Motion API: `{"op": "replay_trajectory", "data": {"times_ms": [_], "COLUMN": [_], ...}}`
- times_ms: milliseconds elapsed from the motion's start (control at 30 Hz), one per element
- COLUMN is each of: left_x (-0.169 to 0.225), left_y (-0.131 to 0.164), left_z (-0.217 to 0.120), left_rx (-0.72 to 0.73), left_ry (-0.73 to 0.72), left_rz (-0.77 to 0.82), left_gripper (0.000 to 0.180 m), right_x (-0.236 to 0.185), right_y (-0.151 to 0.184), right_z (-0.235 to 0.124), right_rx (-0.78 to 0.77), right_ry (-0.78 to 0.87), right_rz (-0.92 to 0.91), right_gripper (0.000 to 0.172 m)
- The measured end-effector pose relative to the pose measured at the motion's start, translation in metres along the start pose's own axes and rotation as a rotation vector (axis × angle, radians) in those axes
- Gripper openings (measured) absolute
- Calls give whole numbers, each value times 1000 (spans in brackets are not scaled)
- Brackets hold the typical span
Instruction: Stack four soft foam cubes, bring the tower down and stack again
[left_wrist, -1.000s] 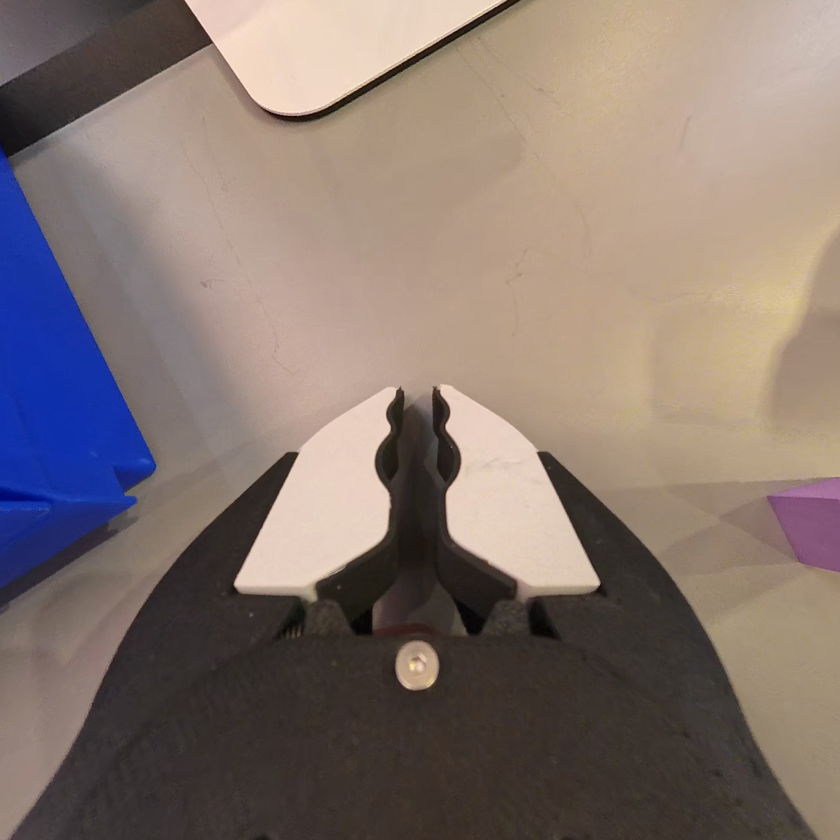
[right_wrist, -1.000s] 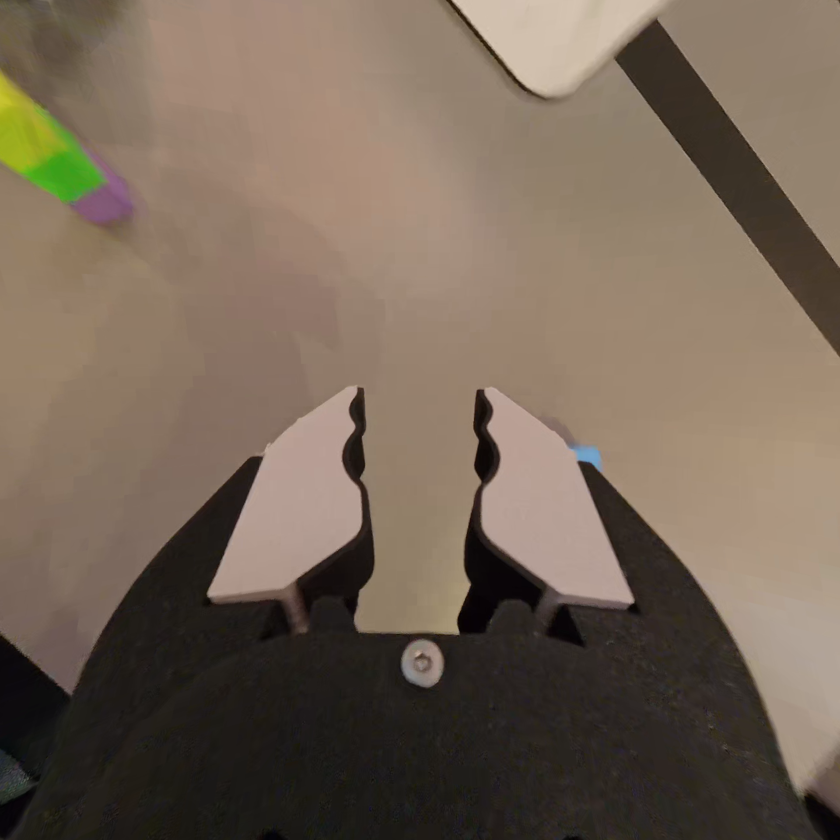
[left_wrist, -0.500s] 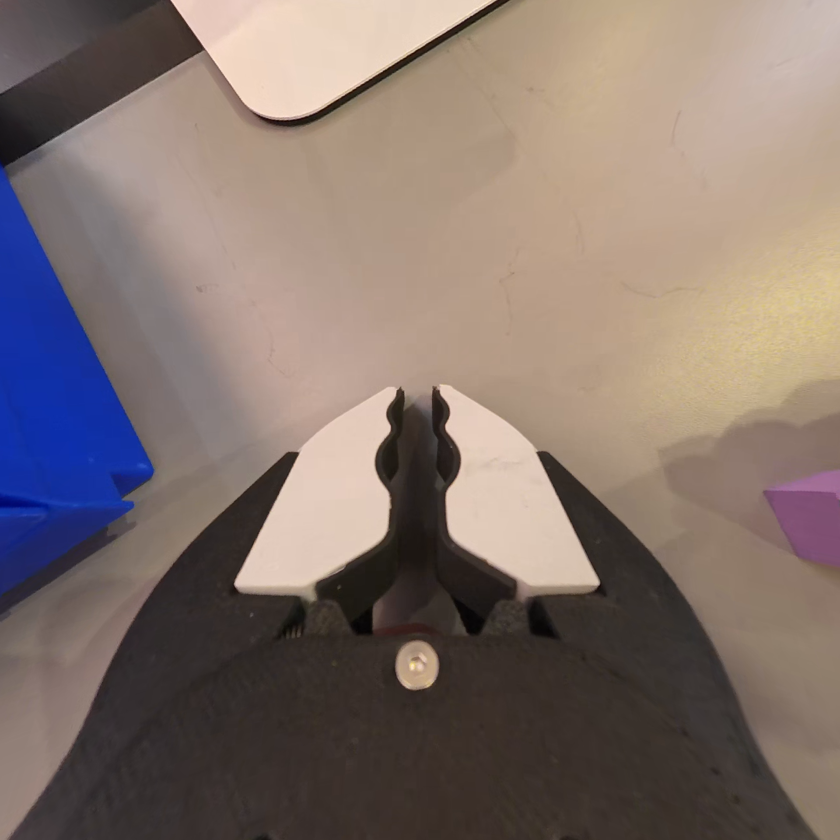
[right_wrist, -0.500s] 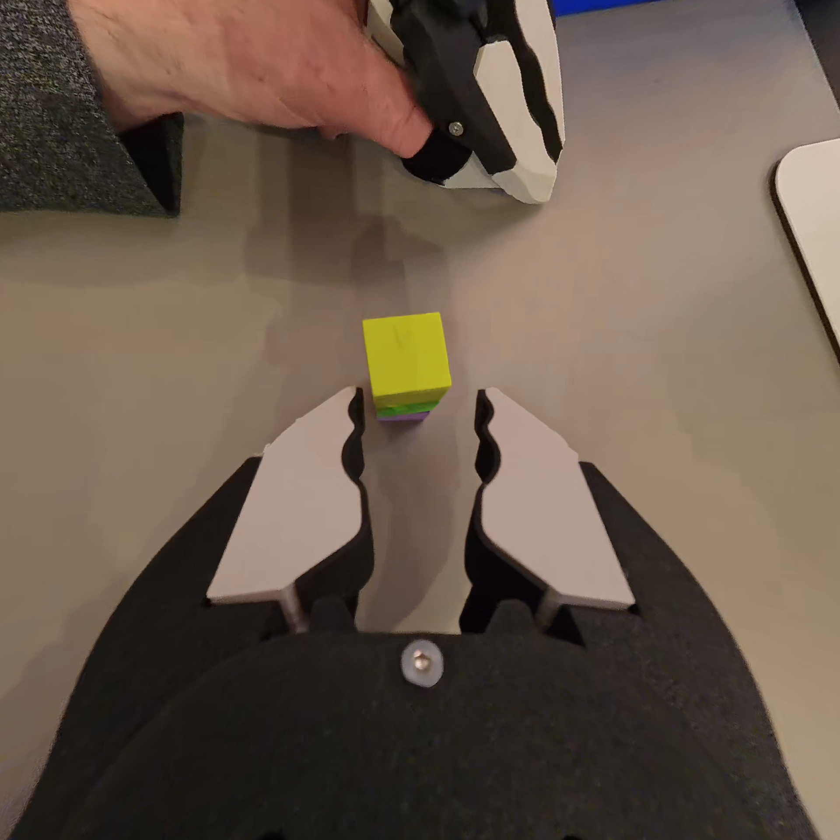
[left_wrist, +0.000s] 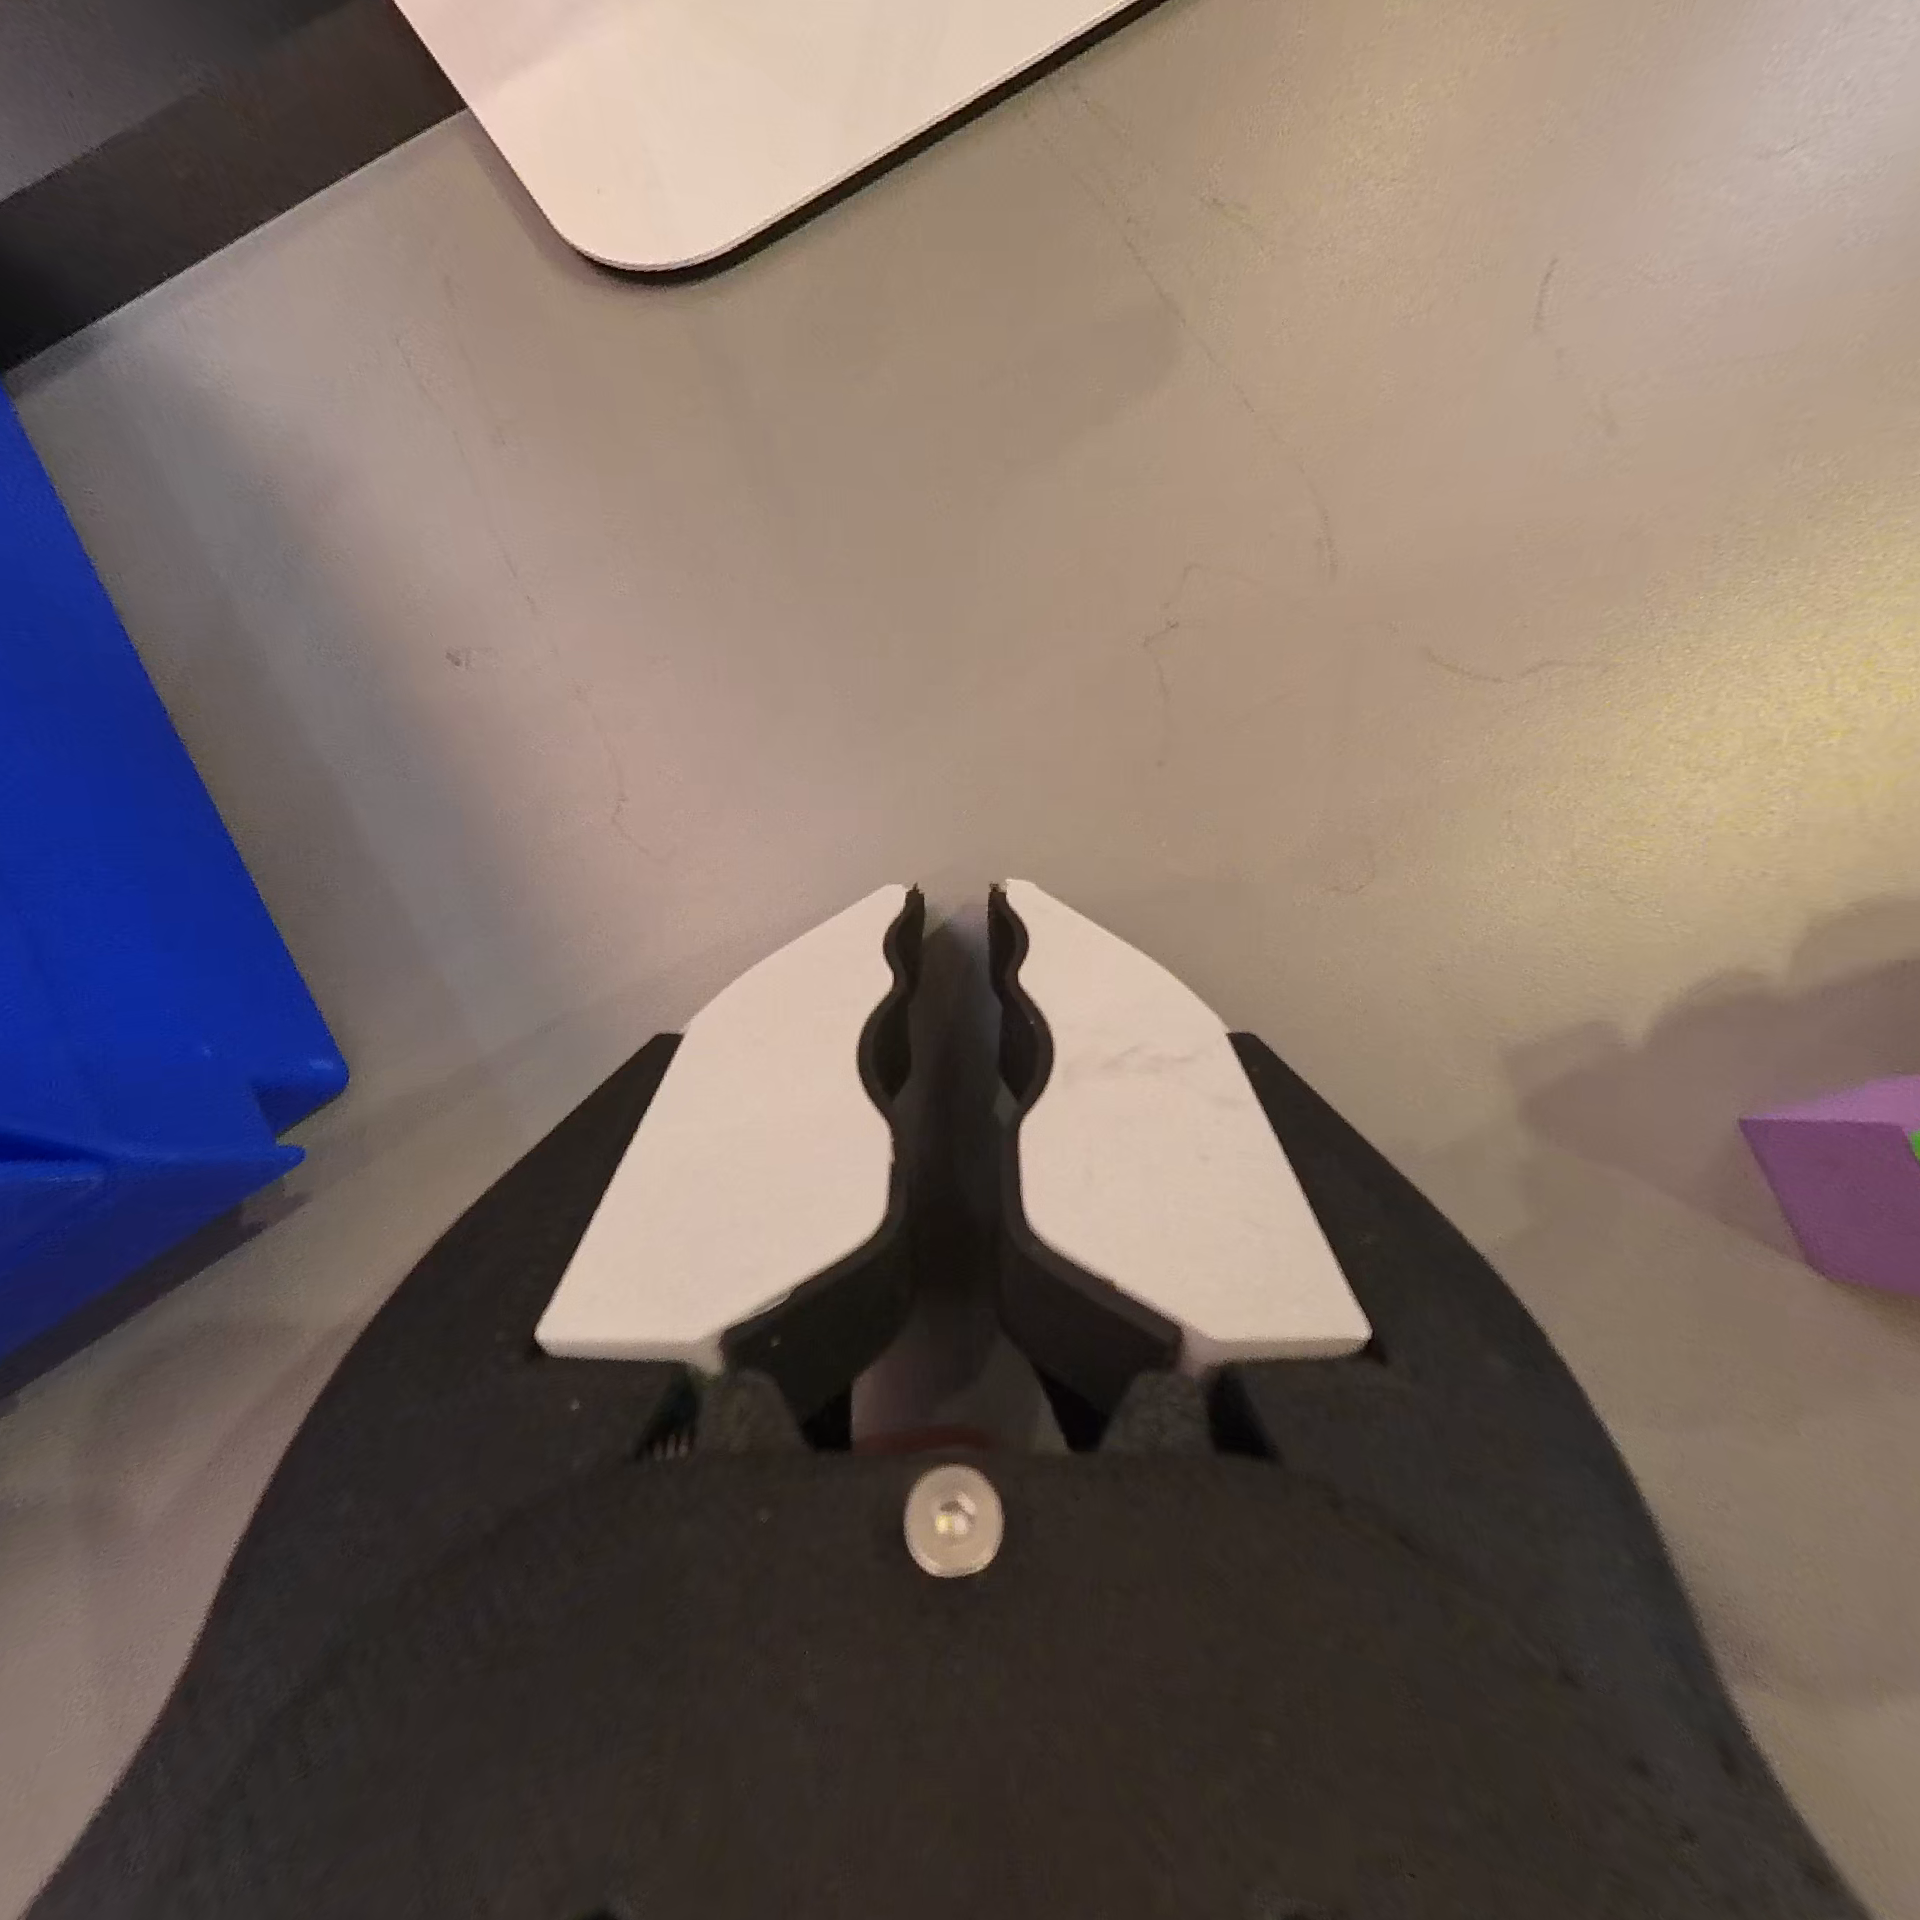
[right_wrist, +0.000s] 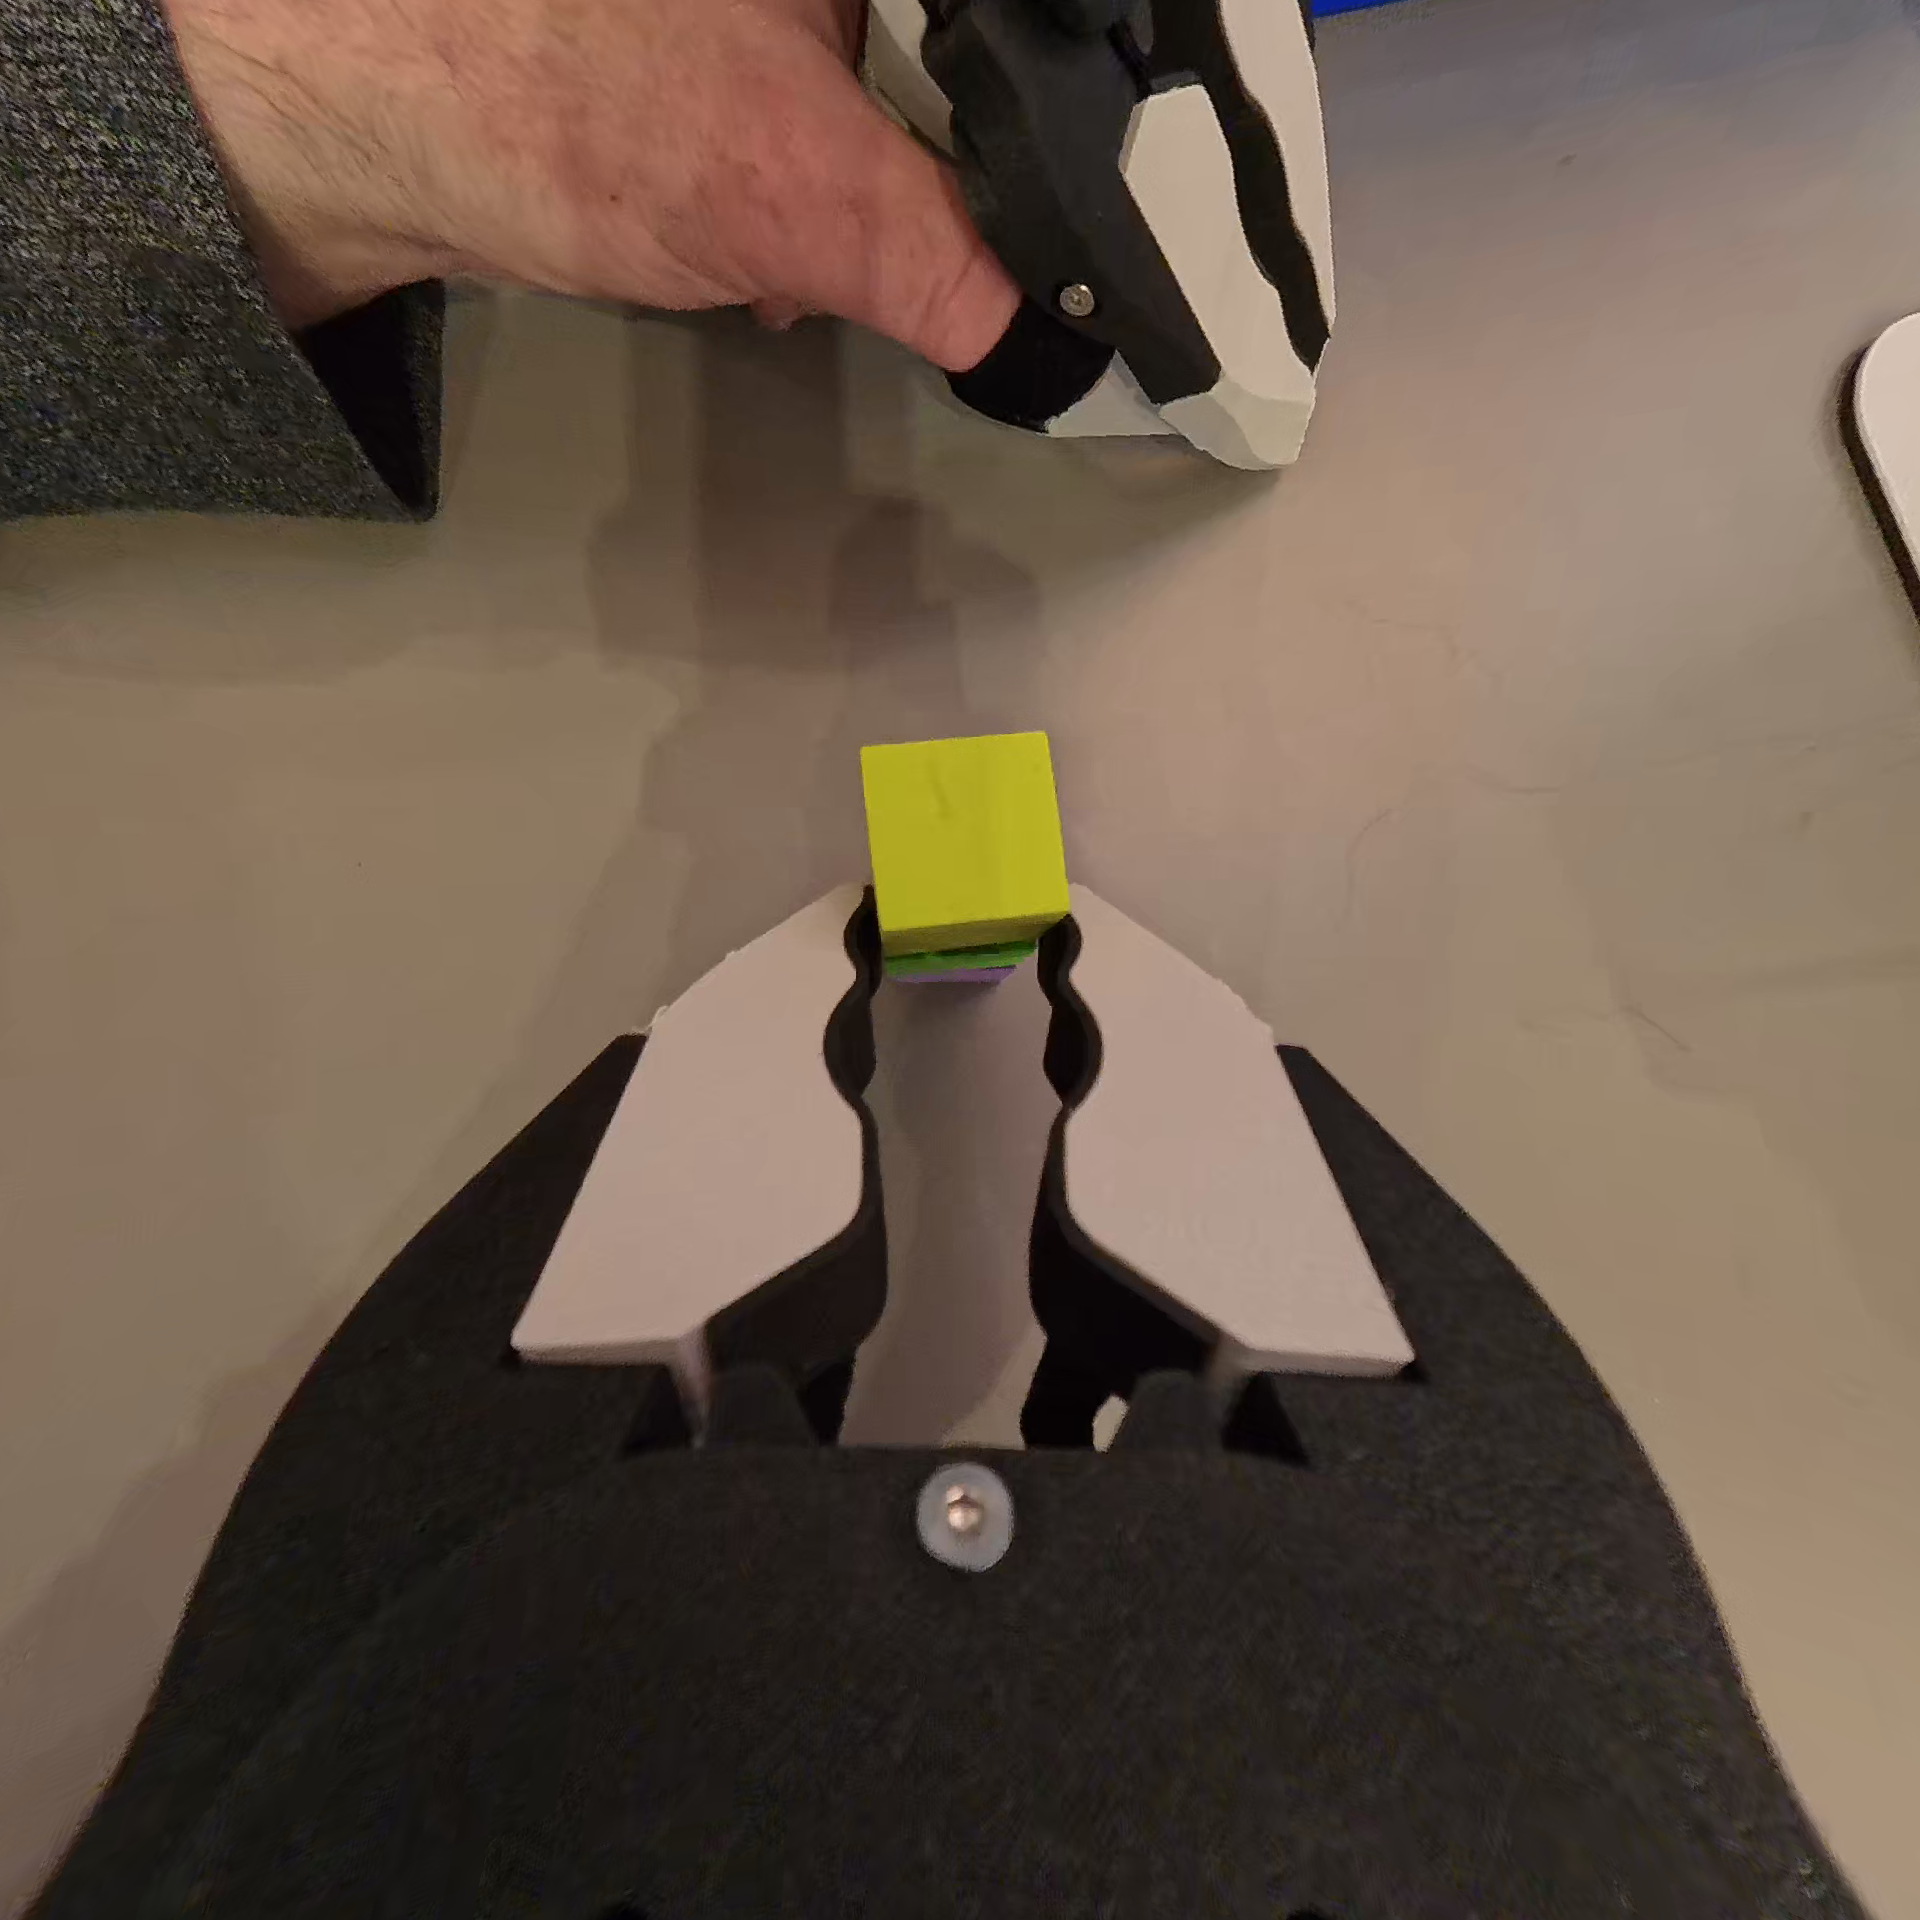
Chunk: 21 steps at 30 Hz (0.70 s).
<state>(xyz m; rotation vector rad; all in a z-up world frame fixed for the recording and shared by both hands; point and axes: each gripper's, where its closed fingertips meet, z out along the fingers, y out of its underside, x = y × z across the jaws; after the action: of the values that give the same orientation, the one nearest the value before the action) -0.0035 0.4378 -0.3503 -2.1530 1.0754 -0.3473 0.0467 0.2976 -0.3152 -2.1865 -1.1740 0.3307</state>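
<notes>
A tower of foam cubes stands on the grey table in the right wrist view, with a yellow cube (right_wrist: 961, 831) on top, a green cube (right_wrist: 956, 954) under it and a purple cube (right_wrist: 956, 977) below. My right gripper (right_wrist: 961, 904) is over the tower, and its pads press the left and right sides of the yellow cube. My left gripper (left_wrist: 954, 888) rests low over bare table with its fingers nearly together, a narrow slit between them and nothing in it. It also shows in the right wrist view (right_wrist: 1262, 416), beyond the tower. The purple cube (left_wrist: 1860, 1184) shows at the right edge of the left wrist view.
A blue bin (left_wrist: 104, 935) stands at the left. A white board (left_wrist: 727, 104) lies at the far side and also shows at the right edge of the right wrist view (right_wrist: 1896, 436). A hand (right_wrist: 571, 156) in a grey sleeve (right_wrist: 104, 260) holds the left gripper. Spacing between my two grippers at the tips: around 15 cm.
My right gripper swung over to the tower, moved onto it and narrowed its jaws from wide open onto the yellow cube. The left gripper stayed almost still, its jaws unchanged.
</notes>
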Motion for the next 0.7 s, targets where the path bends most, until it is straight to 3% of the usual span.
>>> {"op": "replay_trajectory", "data": {"times_ms": [700], "left_x": [0], "left_y": [0], "left_z": [0], "left_rx": [0], "left_ry": [-1], "left_rz": [0], "left_gripper": [12], "right_x": [3], "right_y": [-5], "right_z": [-1], "right_rx": [3], "right_ry": [45], "right_rz": [47], "right_gripper": [28]}}
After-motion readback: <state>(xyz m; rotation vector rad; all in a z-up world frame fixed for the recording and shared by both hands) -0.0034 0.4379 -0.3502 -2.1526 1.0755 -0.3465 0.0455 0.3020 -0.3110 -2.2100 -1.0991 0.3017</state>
